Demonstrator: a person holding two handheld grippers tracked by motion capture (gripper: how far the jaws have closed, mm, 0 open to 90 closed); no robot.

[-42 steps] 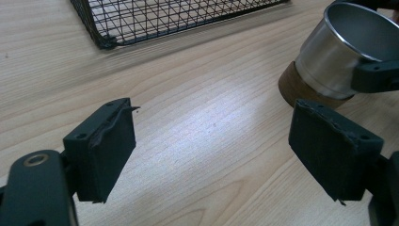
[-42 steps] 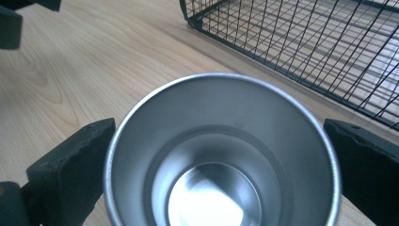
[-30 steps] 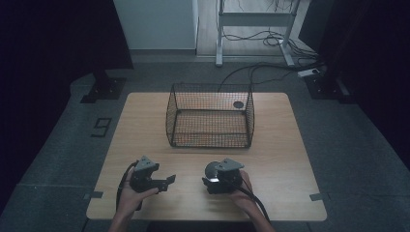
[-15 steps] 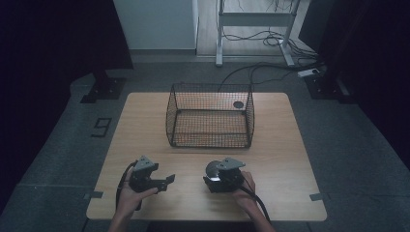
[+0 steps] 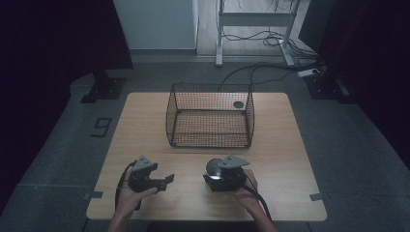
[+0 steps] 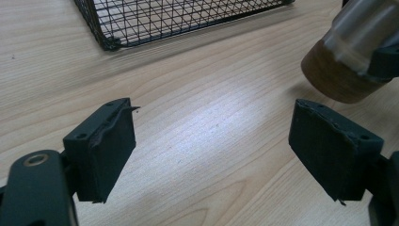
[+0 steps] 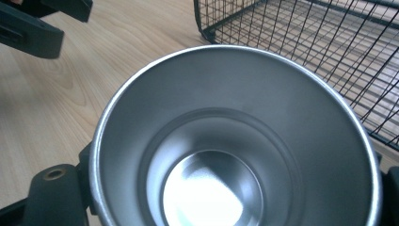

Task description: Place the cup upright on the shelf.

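A shiny metal cup [image 5: 214,167] with a brown cork-like base [image 6: 336,77] is clamped in my right gripper [image 5: 213,174], low over the table's front middle. In the right gripper view the open mouth of the cup [image 7: 235,141] faces the camera, with the black jaws pressed against its sides. My left gripper [image 5: 168,180] rests to the left of it on the wooden table [image 5: 290,159], open, with bare wood between its pads [image 6: 106,146]. The cup lies off that gripper's right jaw, apart from it.
A black wire basket [image 5: 210,131] stands at the table's middle back, also in the left gripper view [image 6: 164,23] and the right gripper view [image 7: 306,42]. A small dark round thing [image 5: 238,104] sits by its far right corner. Cables and a desk frame lie on the floor behind.
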